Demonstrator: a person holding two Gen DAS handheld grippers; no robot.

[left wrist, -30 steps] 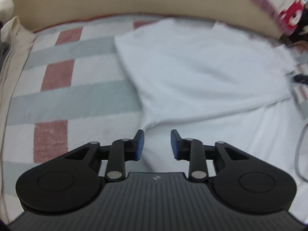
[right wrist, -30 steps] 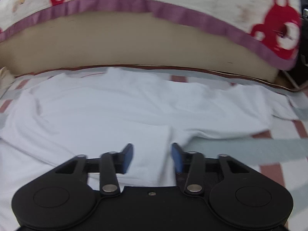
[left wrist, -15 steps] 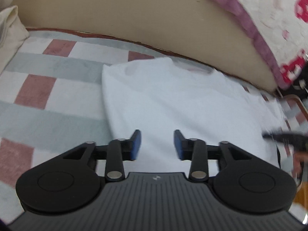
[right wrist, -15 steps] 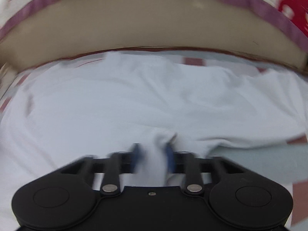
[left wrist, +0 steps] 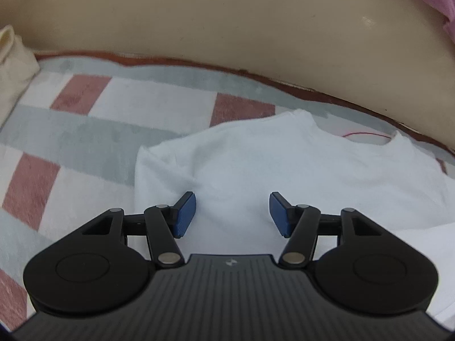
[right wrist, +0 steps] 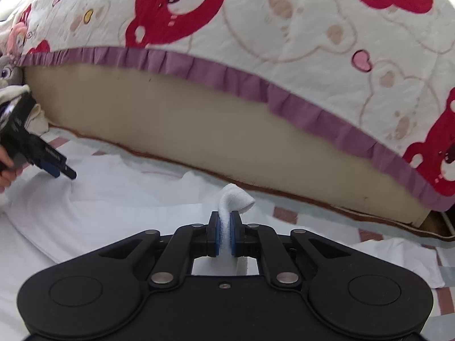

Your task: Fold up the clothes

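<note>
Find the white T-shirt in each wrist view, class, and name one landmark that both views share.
Left wrist view: the white T-shirt fills centre and right, spread on the checked blanket.
Right wrist view: it lies across the lower left and centre; the right hand-held gripper pinches a fold of it.
Shared landmark: the beige bed base behind it.

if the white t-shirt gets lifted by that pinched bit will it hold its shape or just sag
Probably sag: the white t-shirt looks thin and floppy, and the fold pinched in the right hand-held gripper already droops over. It likely weighs little. The rest may drag and wrinkle across the checked blanket.
</note>
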